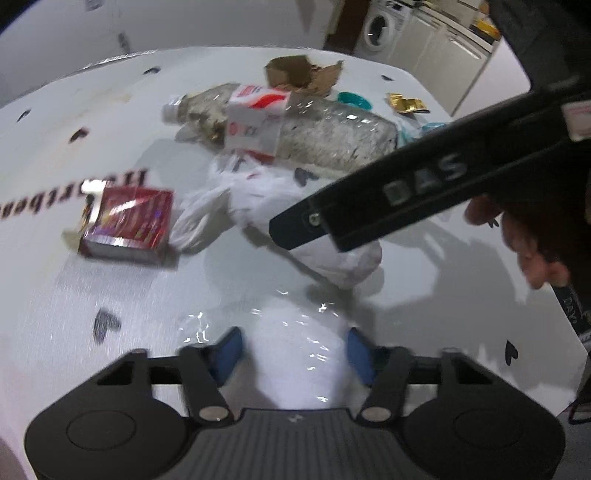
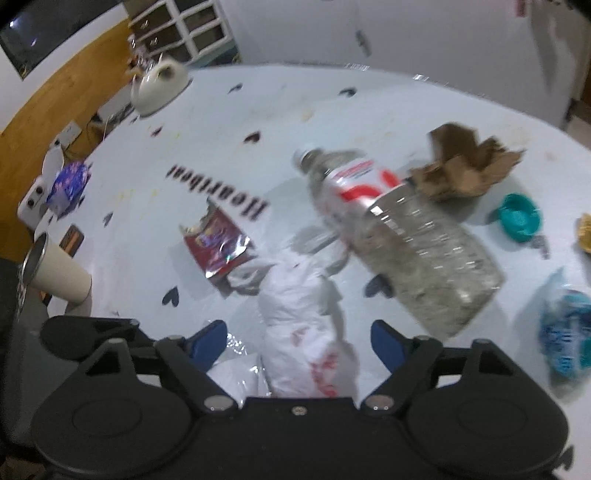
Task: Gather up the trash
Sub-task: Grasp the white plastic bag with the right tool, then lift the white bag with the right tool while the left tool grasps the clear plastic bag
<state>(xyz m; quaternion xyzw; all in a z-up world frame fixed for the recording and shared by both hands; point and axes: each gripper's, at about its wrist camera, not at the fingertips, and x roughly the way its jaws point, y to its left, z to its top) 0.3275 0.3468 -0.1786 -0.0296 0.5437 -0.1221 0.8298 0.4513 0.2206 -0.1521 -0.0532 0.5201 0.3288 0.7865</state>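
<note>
My right claw [image 2: 295, 347] stands spread astride the white plastic bag [image 2: 299, 332] at lower centre, so I'd pinch its bunched middle, not the clear bottle [image 2: 399, 229].

Home kitchen, washing machine [image 1: 378, 31], white cabinets [image 1: 439, 51], cluttered table [image 2: 229, 122], kettle [image 2: 159, 86]

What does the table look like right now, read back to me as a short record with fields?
surface: white table cover printed with dark hearts
largest item: clear plastic bottle lying on its side, red and white label
centre: crumpled white plastic bag
other trash: red foil wrapper, torn brown cardboard, teal cap
left gripper: open over clear plastic film
right gripper: open, white bag between its fingers, no pad visibly pressing
picture quality: motion-blurred
</note>
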